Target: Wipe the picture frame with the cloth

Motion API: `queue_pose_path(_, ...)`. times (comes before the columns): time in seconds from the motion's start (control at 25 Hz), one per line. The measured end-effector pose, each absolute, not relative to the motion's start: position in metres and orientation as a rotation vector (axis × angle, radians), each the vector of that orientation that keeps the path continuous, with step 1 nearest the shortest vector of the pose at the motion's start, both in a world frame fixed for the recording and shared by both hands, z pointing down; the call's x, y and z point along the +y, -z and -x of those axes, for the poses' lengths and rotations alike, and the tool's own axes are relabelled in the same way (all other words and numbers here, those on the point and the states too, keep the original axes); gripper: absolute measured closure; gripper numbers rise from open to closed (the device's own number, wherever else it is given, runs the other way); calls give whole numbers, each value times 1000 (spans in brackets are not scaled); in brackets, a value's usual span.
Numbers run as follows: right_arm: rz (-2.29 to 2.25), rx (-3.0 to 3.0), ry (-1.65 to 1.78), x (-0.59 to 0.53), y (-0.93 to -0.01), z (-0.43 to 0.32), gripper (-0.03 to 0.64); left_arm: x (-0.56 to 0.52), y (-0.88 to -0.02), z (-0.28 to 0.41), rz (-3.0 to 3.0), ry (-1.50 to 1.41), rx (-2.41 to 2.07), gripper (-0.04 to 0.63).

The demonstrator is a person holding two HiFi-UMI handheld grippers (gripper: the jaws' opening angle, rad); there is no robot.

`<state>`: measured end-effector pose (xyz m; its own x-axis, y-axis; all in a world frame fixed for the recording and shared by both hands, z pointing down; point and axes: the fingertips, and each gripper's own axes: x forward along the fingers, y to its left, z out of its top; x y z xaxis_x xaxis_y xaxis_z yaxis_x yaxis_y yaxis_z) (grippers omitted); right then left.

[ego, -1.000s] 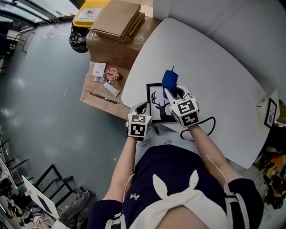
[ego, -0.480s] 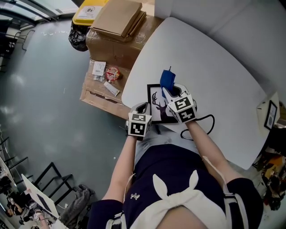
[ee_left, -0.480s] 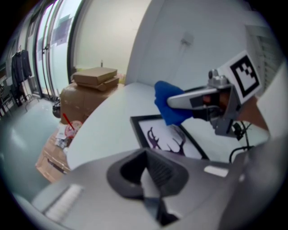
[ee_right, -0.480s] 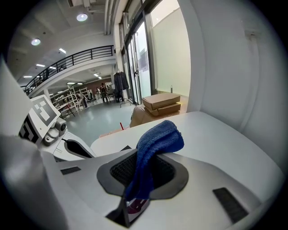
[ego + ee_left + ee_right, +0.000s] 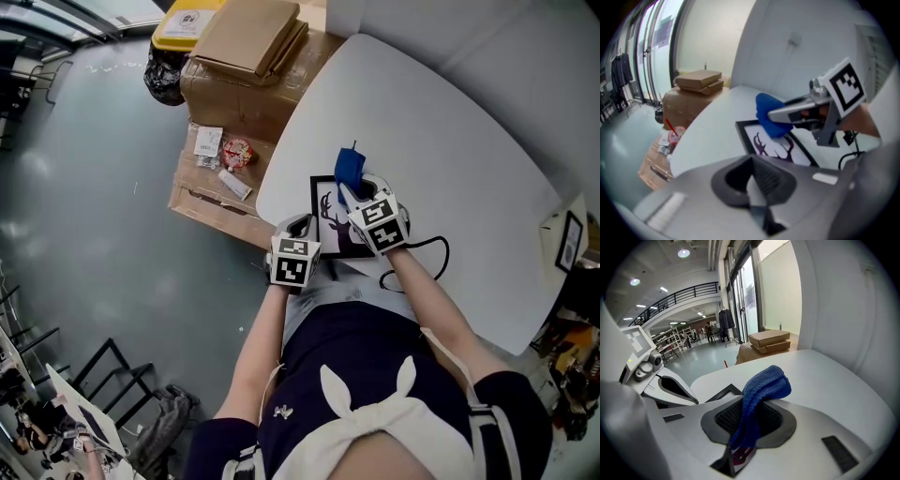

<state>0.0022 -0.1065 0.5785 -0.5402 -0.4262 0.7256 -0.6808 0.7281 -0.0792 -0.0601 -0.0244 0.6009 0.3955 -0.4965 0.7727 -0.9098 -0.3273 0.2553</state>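
The picture frame (image 5: 328,217), black-rimmed with a dark deer print, lies flat near the front edge of the white table (image 5: 450,141). My right gripper (image 5: 354,192) is shut on a blue cloth (image 5: 349,169), which hangs over the frame's far part. The right gripper view shows the cloth (image 5: 761,390) bunched between the jaws. My left gripper (image 5: 298,228) sits by the frame's near-left edge with jaws shut. From the left gripper view the frame (image 5: 780,147), the cloth (image 5: 769,119) and the right gripper (image 5: 787,114) lie just ahead. Whether the left gripper touches the frame is hidden.
A black cable (image 5: 427,258) loops on the table right of the frame. A small framed object (image 5: 567,234) stands at the table's right edge. Off the table to the left are cardboard boxes (image 5: 246,56), a yellow lid (image 5: 187,23), a black bag (image 5: 164,84) and packets (image 5: 220,164).
The right gripper and the blue cloth have shifted slightly left and toward me over the frame. The left gripper has stayed where it was.
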Motion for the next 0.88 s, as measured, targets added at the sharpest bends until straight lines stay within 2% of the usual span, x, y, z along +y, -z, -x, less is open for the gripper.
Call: queue_pose_path(0.88,-841,-2177,-518,-104,-594,1,551,-23,-601,59,-1962,-762,-1199,592)
